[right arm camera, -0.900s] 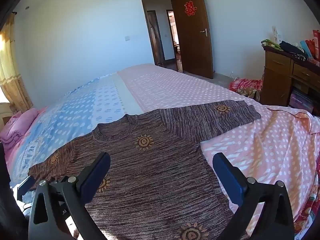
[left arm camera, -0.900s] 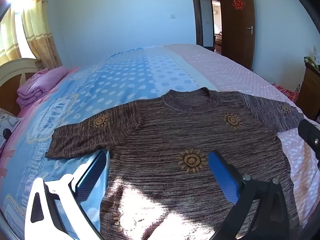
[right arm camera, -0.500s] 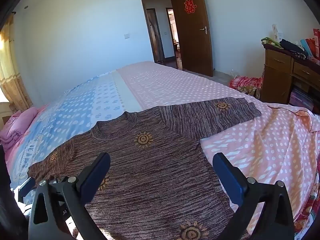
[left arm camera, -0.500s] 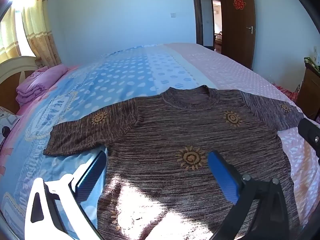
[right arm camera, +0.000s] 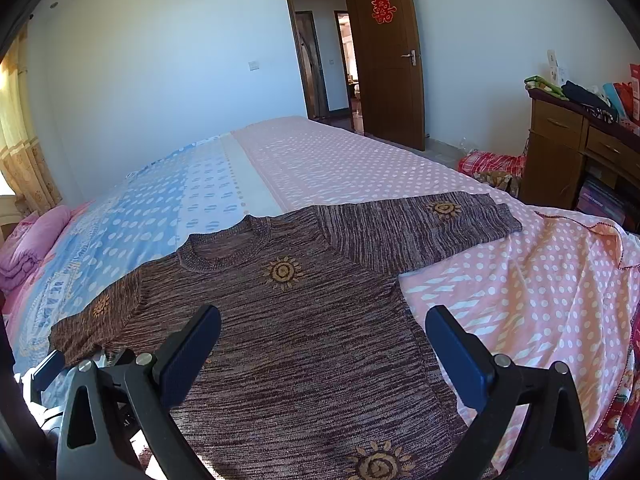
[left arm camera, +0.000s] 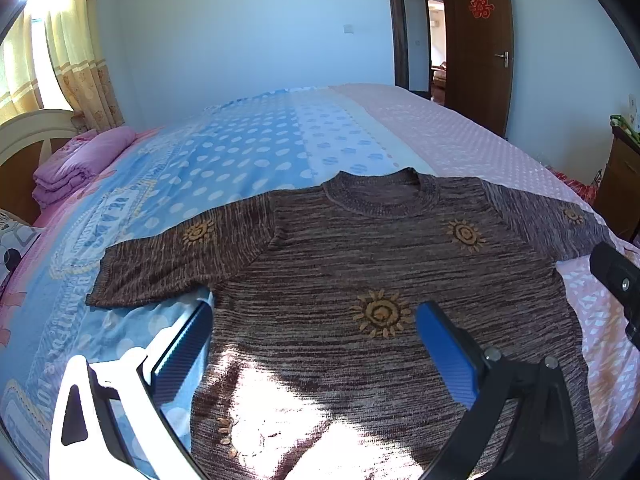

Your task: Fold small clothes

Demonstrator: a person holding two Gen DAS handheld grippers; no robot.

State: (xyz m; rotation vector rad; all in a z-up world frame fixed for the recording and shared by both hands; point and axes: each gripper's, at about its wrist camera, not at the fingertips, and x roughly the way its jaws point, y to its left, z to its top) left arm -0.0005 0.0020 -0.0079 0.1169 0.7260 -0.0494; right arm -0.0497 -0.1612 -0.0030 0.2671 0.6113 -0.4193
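Note:
A small brown knit sweater [left arm camera: 360,272] with orange sun motifs lies flat and face up on the bed, both sleeves spread out. It also shows in the right wrist view [right arm camera: 304,320]. My left gripper [left arm camera: 312,344] is open and empty, hovering above the sweater's lower left part. My right gripper [right arm camera: 322,344] is open and empty above the sweater's lower right part. The right sleeve [right arm camera: 420,224] lies on the pink sheet, the left sleeve [left arm camera: 180,256] on the blue sheet.
The bed [left arm camera: 248,152] has a blue dotted cover on the left and a pink dotted one [right arm camera: 520,280] on the right. Folded pink bedding [left arm camera: 76,168] sits by the headboard. A wooden dresser [right arm camera: 580,152] stands at right. A brown door [right arm camera: 388,64] is open.
Both grippers have edged slightly back and up from the sweater, so it sits a little lower in view. Both stay open. The sweater has not moved.

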